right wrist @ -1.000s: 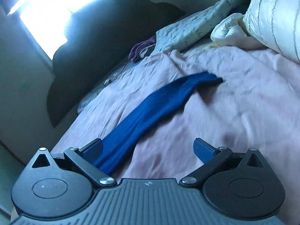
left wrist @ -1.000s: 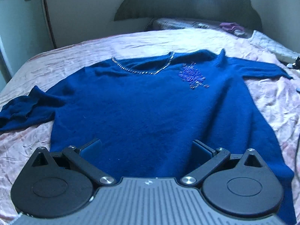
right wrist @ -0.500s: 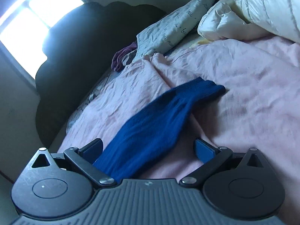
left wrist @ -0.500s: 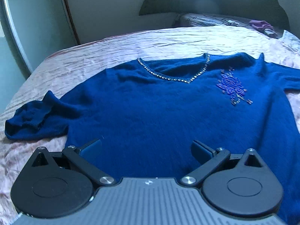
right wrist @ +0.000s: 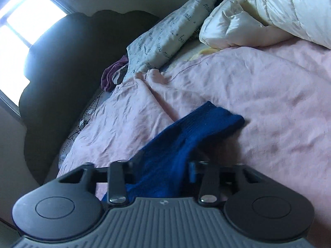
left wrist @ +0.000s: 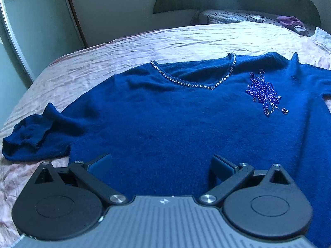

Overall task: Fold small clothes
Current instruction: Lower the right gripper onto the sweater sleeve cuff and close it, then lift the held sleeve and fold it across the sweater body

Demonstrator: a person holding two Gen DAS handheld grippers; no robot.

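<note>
A dark blue sweater (left wrist: 175,119) lies flat, front up, on the pink bedsheet (left wrist: 186,39). It has a rhinestone neckline (left wrist: 194,84) and a beaded motif (left wrist: 262,95). Its near sleeve (left wrist: 31,138) is crumpled at the left. My left gripper (left wrist: 160,158) hovers open over the sweater's lower body, with nothing between its fingers. In the right wrist view the other sleeve (right wrist: 198,128) runs out across the sheet. The jaws of my right gripper (right wrist: 155,171) are closing, and the sleeve is bunched between them.
A white duvet (right wrist: 279,10), a printed pillow cover (right wrist: 165,35) and a purple cloth (right wrist: 113,72) are piled near the dark headboard (right wrist: 62,72). A wardrobe door (left wrist: 31,31) stands beyond the bed's left edge.
The right gripper moved onto the sleeve and its jaws drew in from wide open around it. The left gripper shifted left along the sweater's lower body and stayed open.
</note>
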